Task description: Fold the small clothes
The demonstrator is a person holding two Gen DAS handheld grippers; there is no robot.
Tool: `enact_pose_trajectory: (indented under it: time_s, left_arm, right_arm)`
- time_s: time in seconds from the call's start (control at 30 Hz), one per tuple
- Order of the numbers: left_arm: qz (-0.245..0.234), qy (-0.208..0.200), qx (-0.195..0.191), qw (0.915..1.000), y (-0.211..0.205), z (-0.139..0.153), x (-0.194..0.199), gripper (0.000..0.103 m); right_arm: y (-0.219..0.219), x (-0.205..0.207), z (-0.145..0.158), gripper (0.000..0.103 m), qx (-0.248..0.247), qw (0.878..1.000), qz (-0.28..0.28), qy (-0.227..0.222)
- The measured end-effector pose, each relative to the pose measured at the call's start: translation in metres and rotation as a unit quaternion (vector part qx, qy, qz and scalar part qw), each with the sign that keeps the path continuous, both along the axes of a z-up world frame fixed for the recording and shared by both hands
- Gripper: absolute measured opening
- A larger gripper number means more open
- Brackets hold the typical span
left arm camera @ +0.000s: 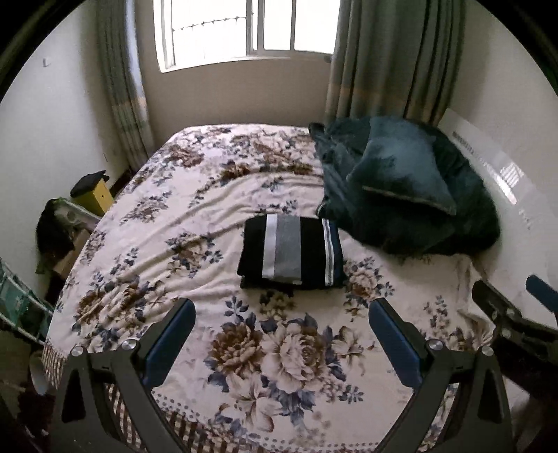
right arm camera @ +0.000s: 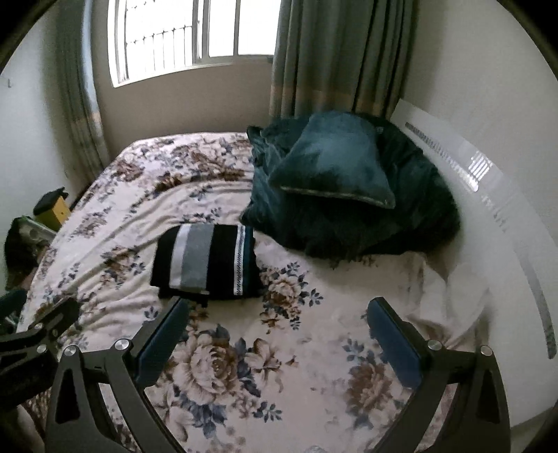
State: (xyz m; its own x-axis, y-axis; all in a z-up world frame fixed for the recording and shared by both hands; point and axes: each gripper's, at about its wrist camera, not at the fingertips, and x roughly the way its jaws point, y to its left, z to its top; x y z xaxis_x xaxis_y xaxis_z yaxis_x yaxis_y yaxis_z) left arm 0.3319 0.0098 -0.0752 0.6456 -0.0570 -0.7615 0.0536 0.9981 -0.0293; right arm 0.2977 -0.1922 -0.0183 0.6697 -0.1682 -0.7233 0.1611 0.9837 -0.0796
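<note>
Spreading wide over the foot of the bed, the left gripper (left arm camera: 281,313) is seen with its two blue-padded fingers (left arm camera: 172,336) well apart and nothing held between them. Only the flowered bedspread (left arm camera: 195,223) is framed in the gap. The right gripper (right arm camera: 279,313) is held in the same way, its fingers far apart and empty, above the same spread. Each tool is caught at the edge of the other's view: part of the right gripper is seen at the right border of the left wrist view, and part of the left gripper at the left border of the right wrist view, so the two are placed side by side.

Ahead of both, a folded black garment (left arm camera: 291,252) with white and grey stripes is laid flat on the bedspread, apart from either gripper. It may be more than one piece stacked, but the layers cannot be told clearly from these views. In the right wrist view it is found just beyond the left finger, though contact is not shown.

Just behind the garment and to its right, a dark teal blanket (left arm camera: 453,216) is heaped near the wall, with a teal cushion (left arm camera: 401,174) resting on top. Beyond the bed, a bright window (left arm camera: 244,28) is flanked by green curtains (left arm camera: 390,59).
</note>
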Motion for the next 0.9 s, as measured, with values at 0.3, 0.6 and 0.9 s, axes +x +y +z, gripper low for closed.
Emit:
enact_pose_trajectory:
  time_s: [0.3,0.6,0.9]
  left_arm:
    - [0.002,-0.040,0.001,0.9992,0.001,0.055,-0.051,0.102]
    - [0.010,-0.056,-0.004,0.9984,-0.002,0.072,-0.079,0.102]
    - [0.016,-0.028,0.003,0.9995,-0.008,0.079,-0.073,0.103]
  right_arm:
    - [0.001,-0.073,0.071,0.103,0.001,0.999,0.015,-0.040]
    - [-0.005,-0.109,0.107,0.103,0.000,0.998,0.020,-0.060]
    - [-0.013,-0.099,0.119,0.103,0.006,0.999,0.028,-0.042]
